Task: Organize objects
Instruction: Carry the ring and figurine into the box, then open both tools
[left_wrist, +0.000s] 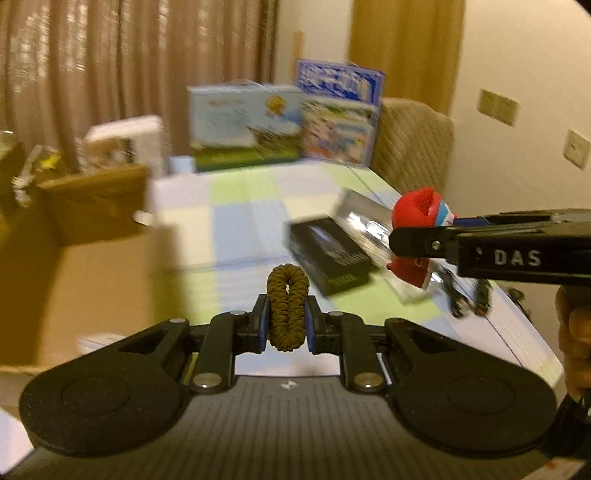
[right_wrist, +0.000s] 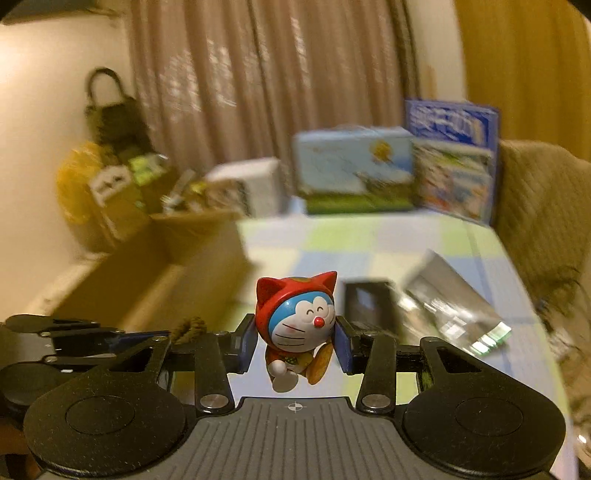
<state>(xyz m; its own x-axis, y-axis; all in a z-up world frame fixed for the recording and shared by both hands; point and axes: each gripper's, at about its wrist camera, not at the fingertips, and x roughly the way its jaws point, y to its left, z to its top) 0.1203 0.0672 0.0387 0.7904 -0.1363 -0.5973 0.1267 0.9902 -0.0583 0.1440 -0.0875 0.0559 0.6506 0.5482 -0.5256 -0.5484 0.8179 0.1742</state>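
On table (left_wrist: 240, 221): black box (left_wrist: 328, 254) | left: cardboard box (left_wrist: 92, 258)

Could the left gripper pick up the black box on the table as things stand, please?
Probably not yet: the left gripper is shut on the brown hair tie, so its jaws are occupied. The black box itself lies uncovered on the table.

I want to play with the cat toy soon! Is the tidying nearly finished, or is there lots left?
Not finished. Done: cannot tell; the inside of the cardboard box is hidden. In hand: the left gripper is shut on a brown hair tie, and the right gripper is shut on the cat toy, both lifted off the table. Left: a black box and a shiny packet are on the table.
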